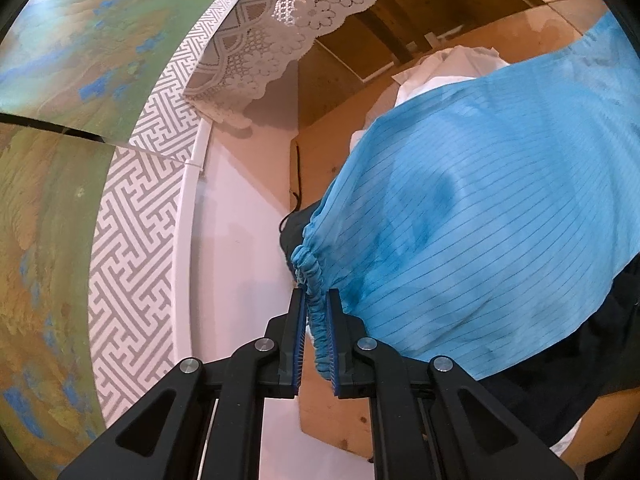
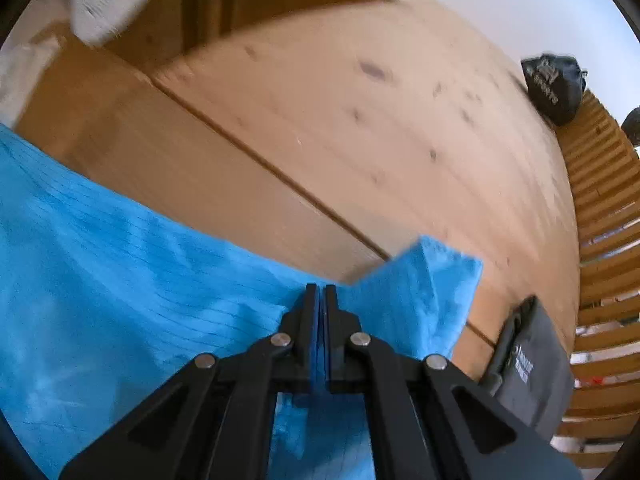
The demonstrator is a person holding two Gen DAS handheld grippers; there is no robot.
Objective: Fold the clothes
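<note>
Item: blue garment (image 1: 480, 208), thin cloth with fine dark pinstripes, elastic gathered hem at one end; held up between both grippers, spread above the wooden table (image 2: 320, 128)

Left gripper (image 1: 317, 300): fingers nearly closed, pinching the gathered elastic hem, which bunches thickly between the two blue pads and keeps them slightly apart

Right gripper (image 2: 320, 294): fingers pressed almost flat together on a thin edge of the same cloth; a loose corner stands up just to the right of the tips

Dark garment (image 1: 560, 380): lies under the blue one, showing at its lower edge, left wrist view

White cloth (image 1: 440, 68): crumpled on the table beyond the blue garment

Lace cloth (image 1: 280, 32): hangs near the patterned wall

Black bag (image 2: 554, 86): at the far table edge, right wrist view, which is blurred

Grey pouch (image 2: 532, 360): flat on the table, just right of the right gripper
</note>
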